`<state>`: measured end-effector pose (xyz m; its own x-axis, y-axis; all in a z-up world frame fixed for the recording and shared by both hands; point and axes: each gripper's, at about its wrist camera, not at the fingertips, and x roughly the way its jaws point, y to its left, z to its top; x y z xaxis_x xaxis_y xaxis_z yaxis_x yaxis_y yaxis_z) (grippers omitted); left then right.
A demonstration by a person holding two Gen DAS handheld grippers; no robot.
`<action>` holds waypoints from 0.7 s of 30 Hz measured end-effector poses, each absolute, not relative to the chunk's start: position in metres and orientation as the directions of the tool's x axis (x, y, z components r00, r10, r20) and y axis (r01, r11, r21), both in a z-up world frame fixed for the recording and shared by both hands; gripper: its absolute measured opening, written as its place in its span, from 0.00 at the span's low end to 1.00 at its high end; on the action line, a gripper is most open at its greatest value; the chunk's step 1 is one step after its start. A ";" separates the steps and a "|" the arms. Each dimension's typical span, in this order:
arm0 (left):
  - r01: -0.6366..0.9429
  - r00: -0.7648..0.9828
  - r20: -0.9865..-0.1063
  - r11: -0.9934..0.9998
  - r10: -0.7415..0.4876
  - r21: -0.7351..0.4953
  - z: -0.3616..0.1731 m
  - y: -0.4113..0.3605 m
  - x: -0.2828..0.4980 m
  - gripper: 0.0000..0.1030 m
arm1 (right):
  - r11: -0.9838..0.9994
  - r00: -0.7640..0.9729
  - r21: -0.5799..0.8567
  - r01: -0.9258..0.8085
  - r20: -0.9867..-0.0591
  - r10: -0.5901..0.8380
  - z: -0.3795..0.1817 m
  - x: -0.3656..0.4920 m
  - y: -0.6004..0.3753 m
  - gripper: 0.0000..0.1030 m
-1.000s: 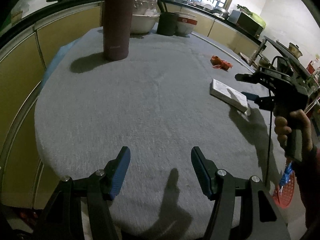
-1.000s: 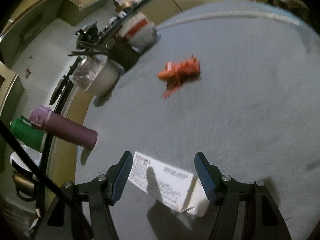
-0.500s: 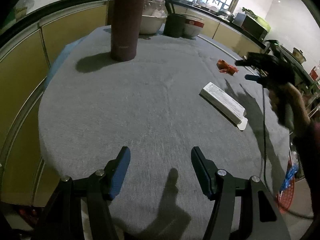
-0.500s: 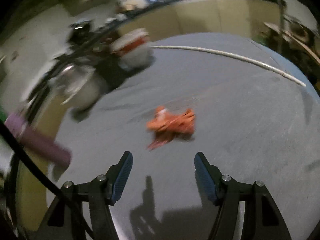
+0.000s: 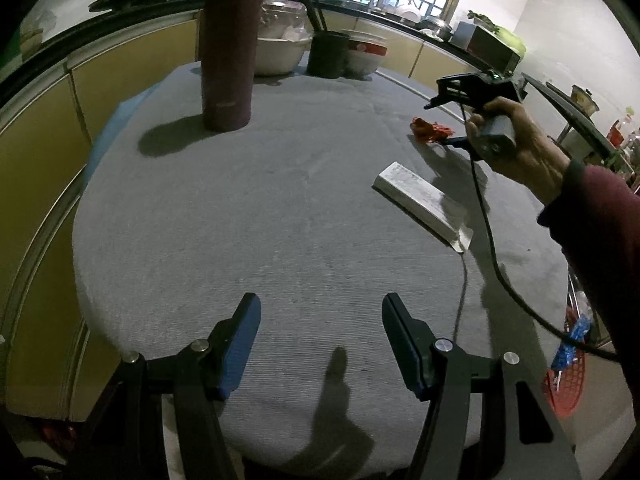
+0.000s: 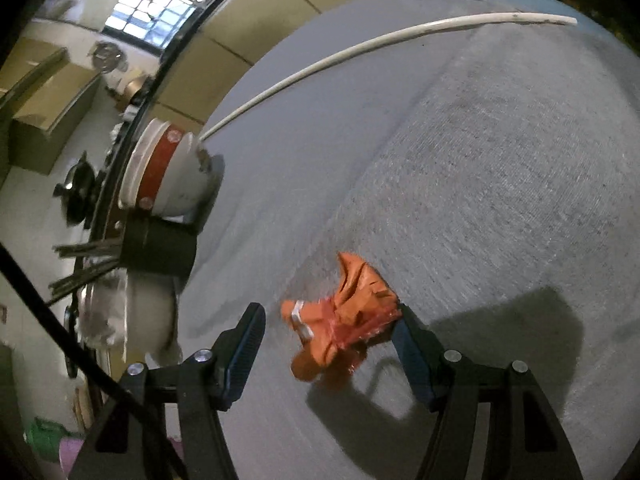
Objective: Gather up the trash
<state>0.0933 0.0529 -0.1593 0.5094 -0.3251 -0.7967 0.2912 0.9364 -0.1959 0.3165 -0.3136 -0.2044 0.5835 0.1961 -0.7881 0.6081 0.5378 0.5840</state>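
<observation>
A crumpled orange wrapper (image 6: pixel 340 328) lies on the grey table (image 5: pixel 240 220), and it also shows far right in the left wrist view as the wrapper (image 5: pixel 430 130). My right gripper (image 6: pixel 330 316) straddles it with its jaws closing. The right finger (image 6: pixel 412 344) is at the wrapper's edge, while the left finger (image 6: pixel 244 340) stands apart from it. A flat white box (image 5: pixel 420 200) with an open flap lies nearer on the right. My left gripper (image 5: pixel 321 304) hovers open over bare cloth at the near edge, holding nothing.
A tall maroon flask (image 5: pixel 228 52) stands at the back left. Bowls, a black chopstick holder (image 5: pixel 328 54) and a red-banded bowl (image 6: pixel 168 172) line the far edge. A white rod (image 6: pixel 360 52) lies along the rim. A red basket (image 5: pixel 568 392) sits beside the table.
My right gripper travelled from above the white box to the orange wrapper, rolling as it went, and now has the wrapper between its fingers. The left gripper stayed put.
</observation>
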 end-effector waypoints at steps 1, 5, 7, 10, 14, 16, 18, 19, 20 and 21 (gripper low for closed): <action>0.292 0.508 -0.798 0.936 -0.326 -0.197 -0.160 0.052 0.094 0.62 | 0.551 0.568 0.562 0.617 -0.803 0.181 -0.204 0.316 -0.312 0.62; 0.300 0.503 -0.798 0.933 -0.333 -0.200 -0.160 0.047 0.094 0.62 | 0.750 0.472 0.348 0.562 -0.880 0.055 -0.195 0.333 -0.287 0.36; 0.307 0.503 -0.798 0.932 -0.332 -0.194 -0.157 0.042 0.095 0.62 | 0.799 0.475 0.316 0.511 -0.879 0.043 -0.192 0.331 -0.278 0.33; 0.317 0.504 -0.790 0.925 -0.350 -0.208 -0.148 0.035 0.099 0.62 | 0.816 0.522 0.358 0.454 -0.849 0.082 -0.185 0.317 -0.276 0.24; 0.335 0.484 -0.777 0.905 -0.403 -0.261 -0.135 0.018 0.115 0.66 | 0.849 0.588 0.384 0.362 -0.801 0.112 -0.168 0.280 -0.280 0.24; 0.324 0.468 -0.782 0.903 -0.412 -0.282 -0.133 0.006 0.126 0.68 | 0.857 0.622 0.408 0.315 -0.771 0.138 -0.158 0.253 -0.287 0.24; 0.311 0.450 -0.789 0.902 -0.418 -0.300 -0.133 -0.009 0.139 0.68 | 0.857 0.655 0.437 0.273 -0.737 0.167 -0.149 0.228 -0.296 0.24; 0.302 0.439 -0.794 0.901 -0.421 -0.311 -0.135 -0.016 0.146 0.68 | 0.857 0.665 0.444 0.263 -0.727 0.173 -0.145 0.218 -0.295 0.24; 0.283 0.425 -0.803 0.904 -0.417 -0.319 -0.137 -0.024 0.154 0.68 | 0.850 0.677 0.465 0.247 -0.711 0.193 -0.142 0.204 -0.301 0.24; 0.261 0.410 -0.812 0.907 -0.415 -0.332 -0.140 -0.031 0.160 0.68 | 0.838 0.689 0.492 0.234 -0.693 0.215 -0.140 0.194 -0.306 0.24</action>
<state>0.1602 -0.0312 -0.1398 0.4101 -0.4153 -0.8120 0.2610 0.9065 -0.3318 0.1935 -0.3062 -0.1401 0.6886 0.2147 -0.6926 0.2338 0.8384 0.4923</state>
